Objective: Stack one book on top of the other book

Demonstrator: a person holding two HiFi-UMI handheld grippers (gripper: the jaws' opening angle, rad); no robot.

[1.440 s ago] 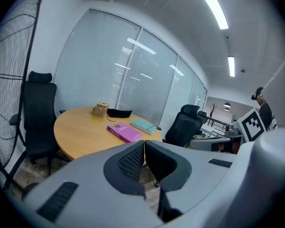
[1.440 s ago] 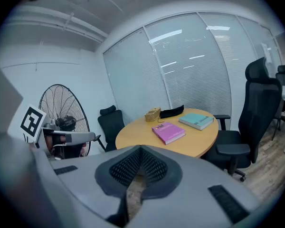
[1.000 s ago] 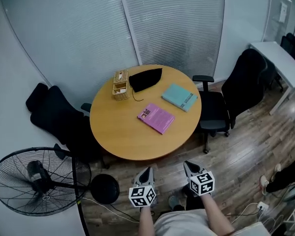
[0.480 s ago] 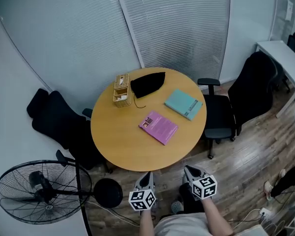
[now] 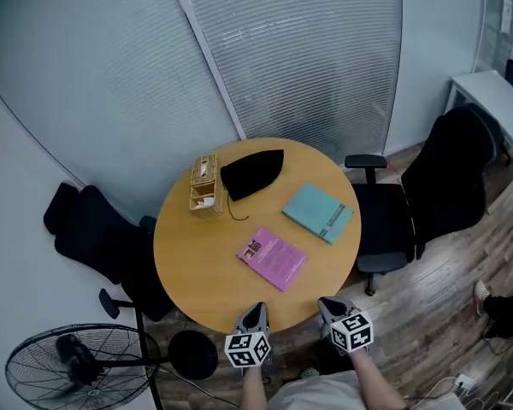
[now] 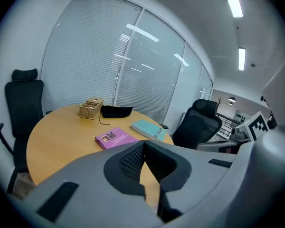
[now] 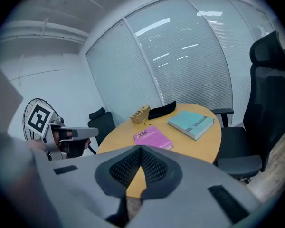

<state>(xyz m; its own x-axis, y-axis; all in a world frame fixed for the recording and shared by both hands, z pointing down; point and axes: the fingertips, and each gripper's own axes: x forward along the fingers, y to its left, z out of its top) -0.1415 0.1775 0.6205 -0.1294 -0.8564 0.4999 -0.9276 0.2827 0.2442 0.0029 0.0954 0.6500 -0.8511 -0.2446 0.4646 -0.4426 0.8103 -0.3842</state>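
A pink book (image 5: 272, 257) lies flat near the front of the round wooden table (image 5: 188, 263); it also shows as pink book (image 6: 115, 137) and pink book (image 7: 152, 138). A teal book (image 5: 319, 213) lies to its right, apart from it, seen too as teal book (image 6: 148, 128) and teal book (image 7: 191, 124). My left gripper (image 5: 255, 313) and right gripper (image 5: 326, 305) hover just off the table's near edge, both shut and empty, short of the books.
A wicker basket (image 5: 204, 186) and a black pouch (image 5: 251, 172) sit at the table's back. Black office chairs stand at the left (image 5: 94, 237) and right (image 5: 427, 186). A floor fan (image 5: 77, 370) is at the lower left. A white desk (image 5: 496, 92) is at the far right.
Both grippers and the head have moved forward toward the table; the table edge now lies right at the fingertips. Books have not moved.
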